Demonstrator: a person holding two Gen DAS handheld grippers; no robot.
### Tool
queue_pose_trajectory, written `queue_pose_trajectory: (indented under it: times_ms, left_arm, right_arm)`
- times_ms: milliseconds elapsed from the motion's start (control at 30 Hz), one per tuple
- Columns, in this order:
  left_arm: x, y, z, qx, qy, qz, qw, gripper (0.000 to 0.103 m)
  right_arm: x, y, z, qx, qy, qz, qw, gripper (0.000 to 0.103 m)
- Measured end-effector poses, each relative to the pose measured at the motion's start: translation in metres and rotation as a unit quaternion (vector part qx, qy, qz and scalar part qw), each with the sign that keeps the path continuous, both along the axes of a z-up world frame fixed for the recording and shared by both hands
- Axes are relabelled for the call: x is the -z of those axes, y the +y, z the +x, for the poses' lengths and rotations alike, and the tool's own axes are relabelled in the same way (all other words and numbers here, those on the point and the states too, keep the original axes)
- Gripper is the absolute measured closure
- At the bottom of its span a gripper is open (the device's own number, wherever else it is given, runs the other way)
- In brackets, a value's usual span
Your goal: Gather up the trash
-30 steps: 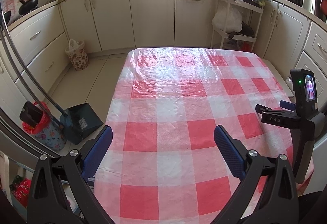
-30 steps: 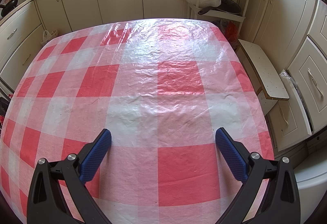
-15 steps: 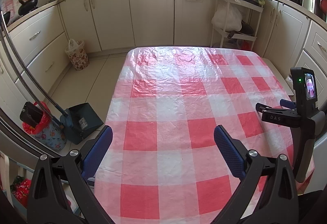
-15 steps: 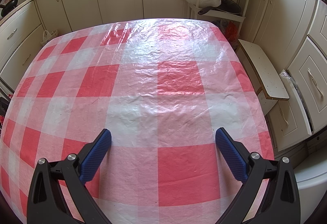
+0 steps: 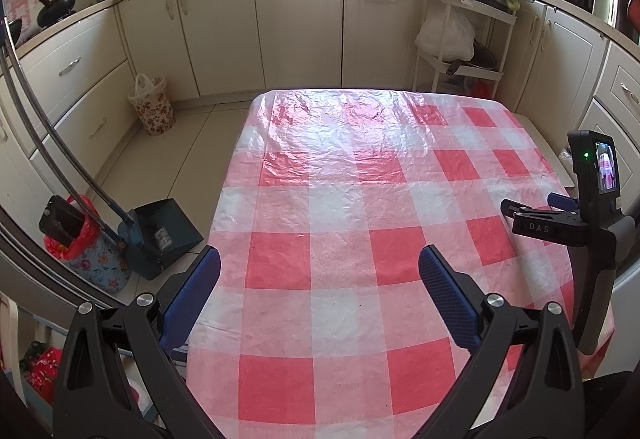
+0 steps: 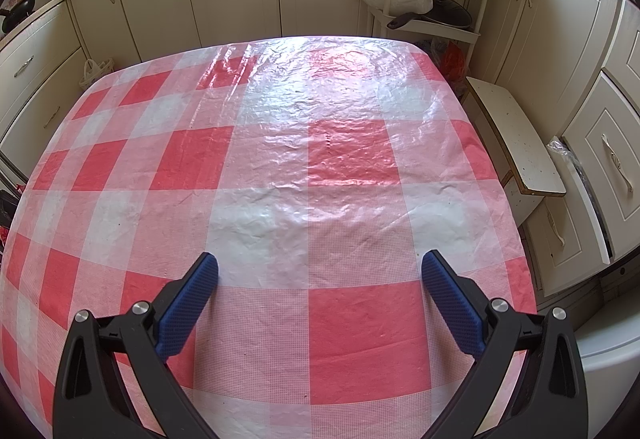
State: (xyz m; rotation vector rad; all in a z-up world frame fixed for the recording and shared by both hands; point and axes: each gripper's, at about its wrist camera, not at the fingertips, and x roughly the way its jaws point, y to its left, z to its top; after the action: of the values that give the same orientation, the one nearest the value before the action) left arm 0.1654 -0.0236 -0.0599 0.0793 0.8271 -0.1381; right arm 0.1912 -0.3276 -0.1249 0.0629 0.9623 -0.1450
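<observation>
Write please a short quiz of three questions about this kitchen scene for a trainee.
1. True or false: the left gripper is holding a piece of trash.
2. What stands on the floor left of the table: A) a dustpan, B) a chair, C) a ladder?
3. Fill in: the tablecloth has a red and ____ check pattern.

Key
1. False: its jaws are open and hold nothing; the right gripper is open too.
2. A: the dark dustpan stands near a floral bin.
3. white
</observation>
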Motion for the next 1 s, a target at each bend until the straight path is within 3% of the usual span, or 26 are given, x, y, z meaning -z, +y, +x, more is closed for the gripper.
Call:
queue_pose_trajectory:
  times_ms: [533, 1000]
  left_arm:
    - [-0.002, 0.001, -0.013, 0.010, 0.008, -0.008, 0.9999, 0.007]
    - [-0.007, 0.010, -0.048, 0.020, 0.009, -0.017, 0.9996, 0.007]
  right_arm:
    - [0.000, 0.000, 0.000, 0.000, 0.000, 0.000, 1.000, 0.006]
    - [0.000, 0.000, 0.000, 0.000, 0.000, 0.000, 1.000, 0.006]
